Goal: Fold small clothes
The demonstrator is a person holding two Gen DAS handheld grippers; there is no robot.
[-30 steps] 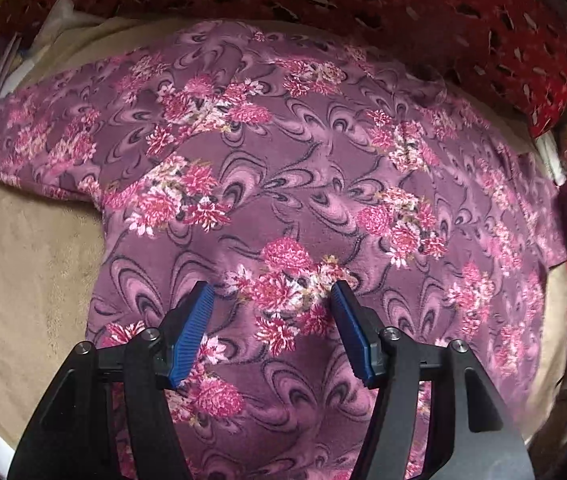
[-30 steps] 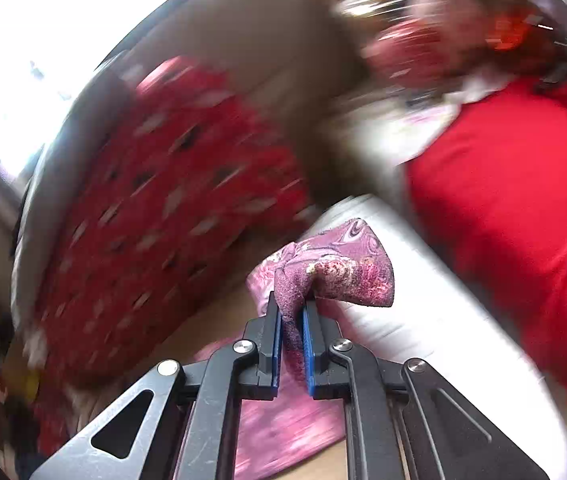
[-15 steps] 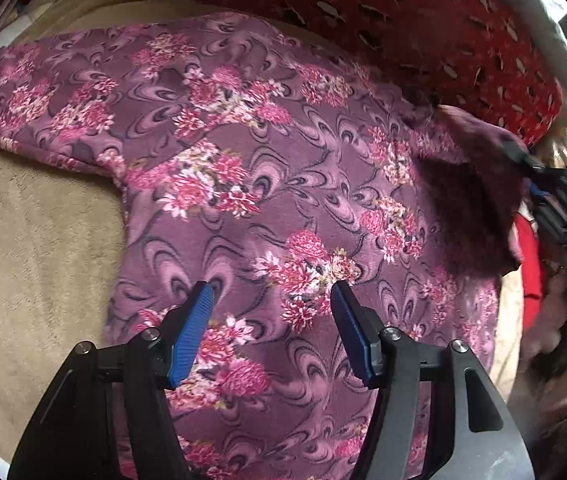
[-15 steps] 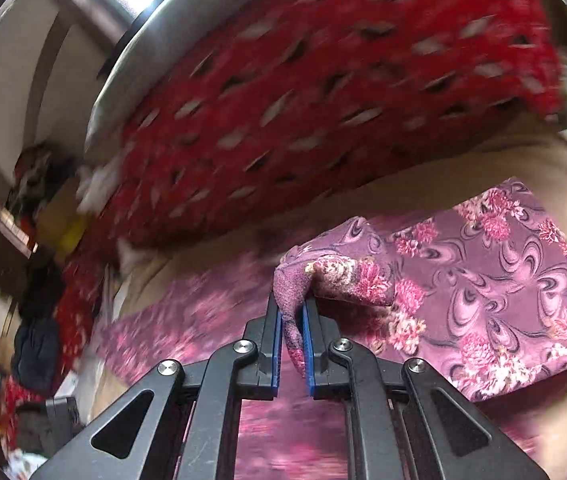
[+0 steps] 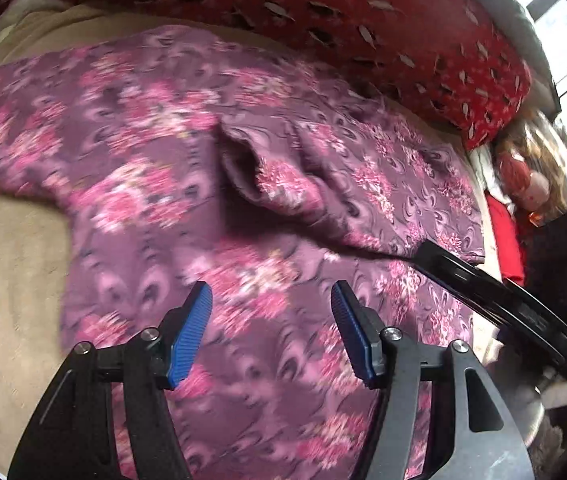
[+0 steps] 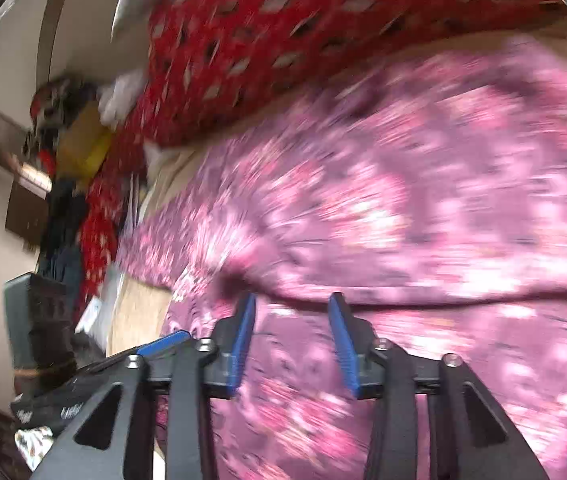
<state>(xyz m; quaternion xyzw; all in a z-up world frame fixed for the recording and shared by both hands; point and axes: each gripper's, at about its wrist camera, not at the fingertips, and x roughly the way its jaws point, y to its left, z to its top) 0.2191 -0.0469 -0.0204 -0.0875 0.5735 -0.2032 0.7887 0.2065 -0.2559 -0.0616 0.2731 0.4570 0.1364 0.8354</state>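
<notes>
Nearest the lens, the left gripper (image 5: 271, 324) hangs over the purple floral fleece garment (image 5: 143, 184), its blue ribbed fingers (image 5: 189, 334) spread wide with nothing between them and no clear contact with the cloth. The right gripper (image 6: 289, 340) also has its fingers parted and empty, low over the same garment (image 6: 423, 216); whether they brush it is lost in blur. Beyond the left gripper, a sleeve (image 5: 307, 176) lies folded inward across the garment's body, so the first side fold looks laid. Next would likely be the garment's opposite sleeve. The garment rests on a tan blanket (image 5: 7, 264), with a red patterned pillow (image 5: 363, 12) behind it.
</notes>
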